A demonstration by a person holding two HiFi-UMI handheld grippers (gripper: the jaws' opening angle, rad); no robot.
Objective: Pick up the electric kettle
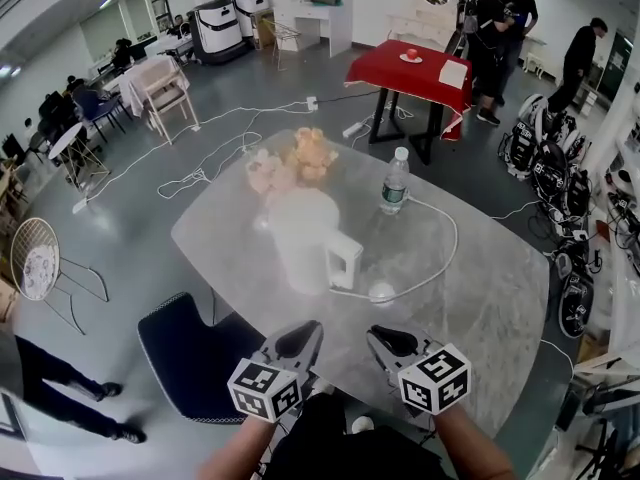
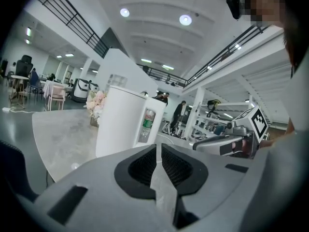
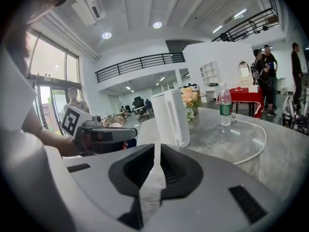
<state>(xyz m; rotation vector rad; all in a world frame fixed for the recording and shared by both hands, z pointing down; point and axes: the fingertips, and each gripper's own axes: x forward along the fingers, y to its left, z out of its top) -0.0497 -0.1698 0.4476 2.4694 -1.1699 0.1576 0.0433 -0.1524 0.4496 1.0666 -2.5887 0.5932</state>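
The white electric kettle [image 1: 305, 238] stands upright in the middle of the grey marble table [image 1: 480, 298], with its handle [image 1: 343, 261] turned to the right and towards me. My left gripper [image 1: 305, 333] and right gripper [image 1: 383, 340] hover side by side over the table's near edge, both short of the kettle. Both are shut with nothing between the jaws. The left gripper view has the kettle [image 2: 123, 122] ahead and to the left of the shut jaws [image 2: 158, 151]. In the right gripper view the kettle [image 3: 170, 117] stands just beyond the shut jaws [image 3: 155, 151].
A water bottle [image 1: 395, 181] and a bunch of flowers [image 1: 300, 158] stand behind the kettle. A white cable [image 1: 440, 258] loops across the table to the right. A dark blue chair [image 1: 195, 353] sits at the near left edge. A red-clothed table [image 1: 410, 68] and people stand farther back.
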